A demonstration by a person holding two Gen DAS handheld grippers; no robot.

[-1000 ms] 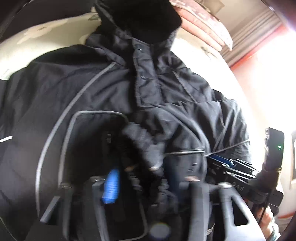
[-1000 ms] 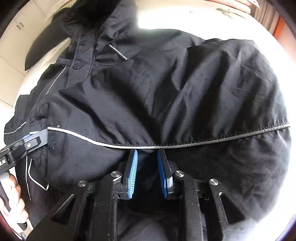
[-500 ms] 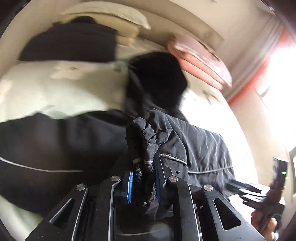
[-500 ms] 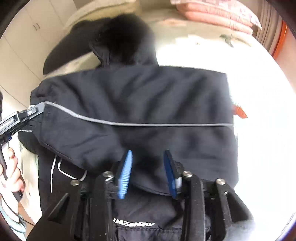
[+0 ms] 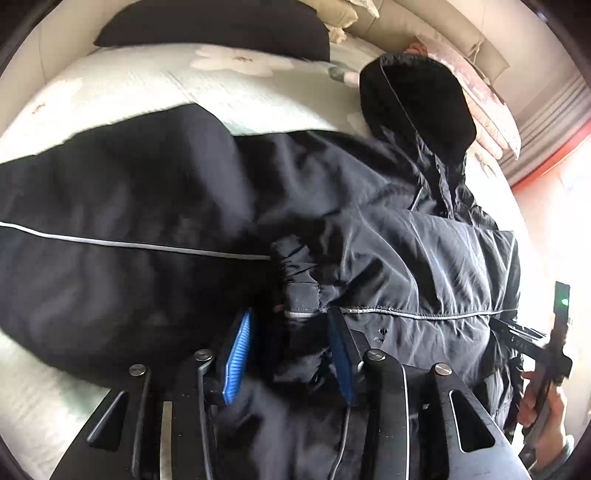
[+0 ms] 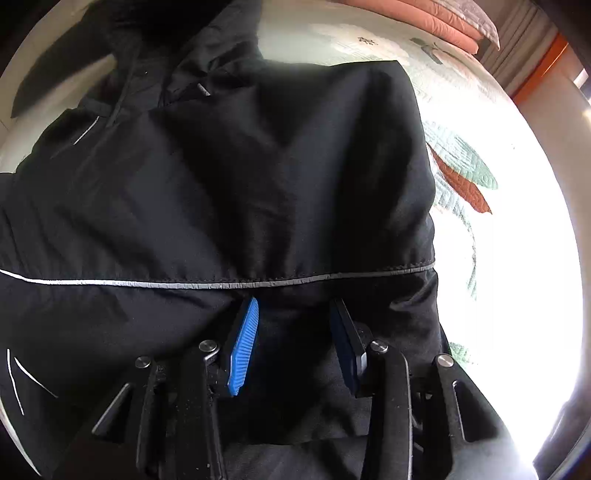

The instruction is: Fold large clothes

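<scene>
A large black hooded jacket (image 5: pixel 369 229) with grey reflective piping lies on the bed, hood (image 5: pixel 417 99) toward the pillows. Its sleeve cuff (image 5: pixel 299 295) lies loose between the spread blue pads of my left gripper (image 5: pixel 291 343), which is open. In the right wrist view the jacket (image 6: pixel 258 166) fills the frame, folded with a piping seam (image 6: pixel 258 283) across it. My right gripper (image 6: pixel 293 339) is open over the fabric near its lower edge. The right gripper also shows in the left wrist view (image 5: pixel 532 339) at the far right.
The bed (image 5: pixel 122 88) has a pale floral quilt (image 6: pixel 465 177). Pink folded bedding (image 5: pixel 487 107) and a dark pillow (image 5: pixel 221 26) lie at the head. Bright window light washes out the right side.
My left gripper opened and let go of the sleeve cuff. My right gripper opened wider and moved lower over the jacket. The folded sleeve now rests across the body.
</scene>
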